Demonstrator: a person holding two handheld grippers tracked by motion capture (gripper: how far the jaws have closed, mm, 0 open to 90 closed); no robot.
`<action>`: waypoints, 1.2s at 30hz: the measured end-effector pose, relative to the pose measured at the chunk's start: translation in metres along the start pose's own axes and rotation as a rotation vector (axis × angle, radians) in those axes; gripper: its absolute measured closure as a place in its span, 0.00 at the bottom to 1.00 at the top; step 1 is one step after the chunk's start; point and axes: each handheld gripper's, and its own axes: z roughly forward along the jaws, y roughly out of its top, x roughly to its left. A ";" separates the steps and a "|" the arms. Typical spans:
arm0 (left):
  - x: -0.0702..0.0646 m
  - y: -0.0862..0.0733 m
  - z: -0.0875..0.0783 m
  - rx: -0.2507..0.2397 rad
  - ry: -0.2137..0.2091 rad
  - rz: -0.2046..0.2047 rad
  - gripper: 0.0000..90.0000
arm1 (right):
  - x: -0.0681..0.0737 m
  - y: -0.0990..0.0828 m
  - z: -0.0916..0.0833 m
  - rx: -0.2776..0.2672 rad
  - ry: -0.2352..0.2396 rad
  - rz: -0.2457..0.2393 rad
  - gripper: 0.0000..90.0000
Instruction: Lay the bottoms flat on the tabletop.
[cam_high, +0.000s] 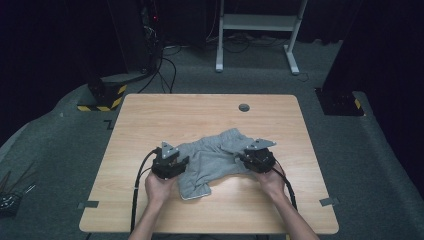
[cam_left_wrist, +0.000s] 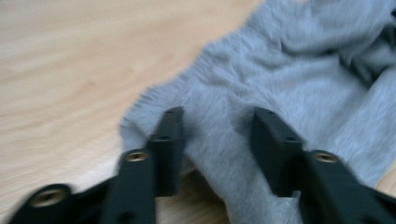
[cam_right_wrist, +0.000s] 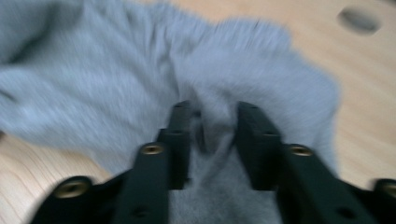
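Observation:
A pair of grey fleece shorts (cam_high: 212, 159) lies crumpled in the middle of the wooden table (cam_high: 200, 112). My left gripper (cam_high: 179, 164) is at the shorts' left edge, held by a hand. In the left gripper view its jaws (cam_left_wrist: 219, 128) stand apart over the shorts (cam_left_wrist: 289, 70), with flat cloth between them and not pressed. My right gripper (cam_high: 248, 159) is at the garment's right edge. In the right gripper view a raised fold of the shorts (cam_right_wrist: 116, 79) stands between the jaws (cam_right_wrist: 212, 123), with a dark gap beside one pad, so the fold sits loose.
A round grey cable hole (cam_high: 244, 107) sits near the table's far edge, also seen as the cable hole (cam_right_wrist: 358, 19). Tape marks (cam_high: 88, 204) lie near the front corners. A white desk frame (cam_high: 257, 30) and dark equipment stand on the floor behind.

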 end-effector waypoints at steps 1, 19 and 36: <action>0.000 -0.001 0.005 0.026 -0.010 0.011 0.77 | 0.000 -0.004 0.005 0.030 0.018 -0.013 0.99; 0.008 -0.015 -0.007 0.048 -0.013 -0.021 0.60 | 0.009 -0.019 -0.040 -0.134 0.054 -0.023 0.78; 0.027 -0.004 0.036 0.226 0.053 -0.098 0.63 | -0.031 0.002 0.020 0.084 0.003 0.097 0.70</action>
